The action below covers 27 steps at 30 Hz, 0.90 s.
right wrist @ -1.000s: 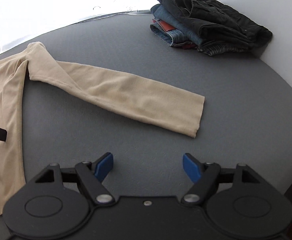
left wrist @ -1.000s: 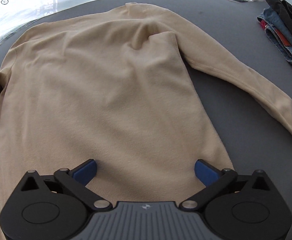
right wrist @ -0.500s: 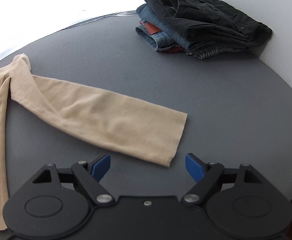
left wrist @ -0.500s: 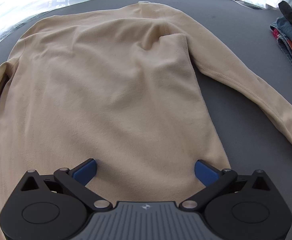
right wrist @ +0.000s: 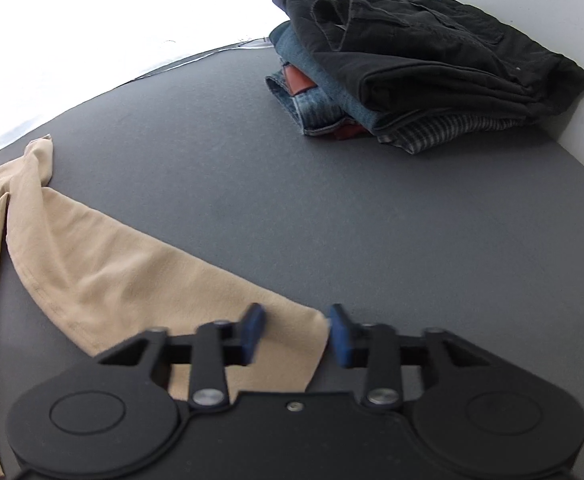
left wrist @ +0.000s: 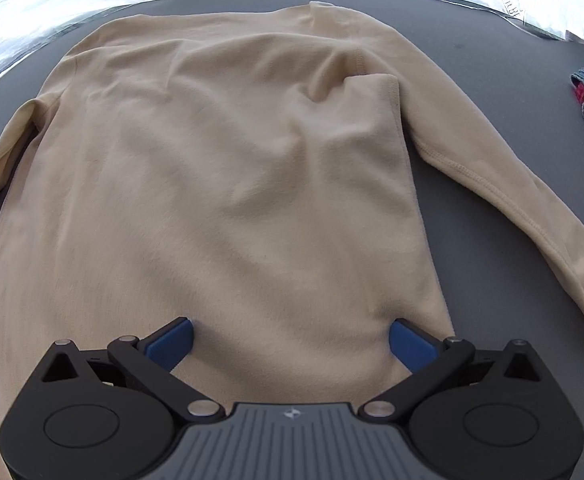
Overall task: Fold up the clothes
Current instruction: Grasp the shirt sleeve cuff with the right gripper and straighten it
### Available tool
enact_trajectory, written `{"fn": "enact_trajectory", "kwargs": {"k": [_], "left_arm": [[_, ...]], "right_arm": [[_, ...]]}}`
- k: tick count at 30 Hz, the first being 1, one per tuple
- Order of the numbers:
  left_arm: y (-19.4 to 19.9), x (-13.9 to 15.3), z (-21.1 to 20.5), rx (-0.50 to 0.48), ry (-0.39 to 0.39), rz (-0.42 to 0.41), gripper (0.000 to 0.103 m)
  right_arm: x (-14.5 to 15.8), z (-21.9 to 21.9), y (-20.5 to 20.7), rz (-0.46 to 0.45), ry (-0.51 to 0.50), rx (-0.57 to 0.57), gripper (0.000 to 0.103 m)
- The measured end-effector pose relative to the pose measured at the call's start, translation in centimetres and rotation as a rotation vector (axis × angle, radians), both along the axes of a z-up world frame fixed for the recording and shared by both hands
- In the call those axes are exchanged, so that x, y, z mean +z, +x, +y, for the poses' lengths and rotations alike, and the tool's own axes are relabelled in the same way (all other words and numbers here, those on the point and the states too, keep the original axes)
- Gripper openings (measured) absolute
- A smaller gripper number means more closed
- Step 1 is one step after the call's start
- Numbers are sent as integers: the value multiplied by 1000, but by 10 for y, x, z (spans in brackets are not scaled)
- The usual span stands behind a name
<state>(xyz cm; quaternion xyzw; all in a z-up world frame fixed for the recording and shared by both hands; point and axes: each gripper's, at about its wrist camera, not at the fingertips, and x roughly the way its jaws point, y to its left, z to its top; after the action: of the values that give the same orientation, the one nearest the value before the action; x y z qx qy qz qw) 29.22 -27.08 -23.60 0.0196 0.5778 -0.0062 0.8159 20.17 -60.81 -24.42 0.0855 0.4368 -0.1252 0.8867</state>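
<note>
Shirt (left wrist: 228, 200): a tan long-sleeved top lay flat on the dark grey table (left wrist: 491, 240), collar toward 12 o'clock and hem toward 6 o'clock in the left wrist view.
Left claw (left wrist: 290, 342): its jaws stood wide apart over the hem, nothing pinched between them; whether the tips touched the cloth could not be told.
Left claw fingers (left wrist: 170, 340): the blue pads sat at 7 and 5 o'clock of the view, both over tan cloth, the right pad close to the shirt's side edge.
Right claw (right wrist: 293, 330): its jaws were narrowed to a small gap, with the sleeve's end between them; the blur there made it impossible to tell whether the cloth was gripped.
Right claw fingers (right wrist: 252, 326): the left pad lay over the cuff, the right pad just beside the cuff's corner over bare table.
Sleeve (right wrist: 132, 280): it ran from the claw up toward 10 o'clock, joining the shirt's body at the view's left edge.
Other sleeve (left wrist: 0, 168): it showed at 9 o'clock in the left wrist view, partly tucked along the body.
Pile of clothes (right wrist: 411, 68): folded dark trousers topped jeans and a checked piece at 1 o'clock in the right wrist view, well apart from the sleeve, by a white wall (right wrist: 571, 20).
</note>
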Motion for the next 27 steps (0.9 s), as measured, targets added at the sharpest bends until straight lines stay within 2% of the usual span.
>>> {"fn": "enact_trajectory", "kwargs": {"k": [2, 4, 6, 8, 9, 12, 14, 15, 16, 17, 18, 19, 22, 25, 27], "left_arm": [[1, 0, 0, 0, 0, 0, 103], [2, -1, 2, 0, -2, -1, 103], [0, -1, 2, 2, -2, -9, 103], [-2, -1, 2, 4, -3, -23, 103], [-3, -2, 2, 5, -3, -28, 103], [-4, -2, 2, 4, -3, -35, 103], [-3, -2, 2, 1, -3, -30, 103], [-2, -2, 2, 0, -3, -27, 103], [-1, -2, 3, 1, -4, -26, 103], [-1, -2, 4, 2, -3, -26, 103], [-1, -2, 4, 3, -3, -27, 103], [-3, -1, 4, 7, -2, -21, 103], [-14, 5, 10, 10, -7, -4, 103], [-37, 20, 34, 21, 16, -66, 103], [-53, 31, 62, 64, 42, -95, 103]], "right_arm": [[14, 3, -2, -43, -54, -17, 5], [40, 4, -8, -121, -137, -58, 5], [73, 4, -19, -210, -267, -87, 5], [87, 4, -24, -239, -344, -68, 5], [85, 3, -23, -230, -363, -59, 5], [39, -7, -6, -79, -329, -74, 6], [20, -13, 4, 10, -306, -102, 7], [13, -16, 8, 49, -298, -115, 11], [11, -16, 8, 64, -303, -132, 21], [14, -16, 6, 57, -311, -148, 29], [19, -16, 3, 37, -307, -159, 47], [23, -16, -1, 16, -298, -165, 50], [34, -4, -8, -16, -276, -118, 50], [39, 18, -13, -38, -216, -21, 53], [40, 39, -18, -47, -148, 72, 54]]}}
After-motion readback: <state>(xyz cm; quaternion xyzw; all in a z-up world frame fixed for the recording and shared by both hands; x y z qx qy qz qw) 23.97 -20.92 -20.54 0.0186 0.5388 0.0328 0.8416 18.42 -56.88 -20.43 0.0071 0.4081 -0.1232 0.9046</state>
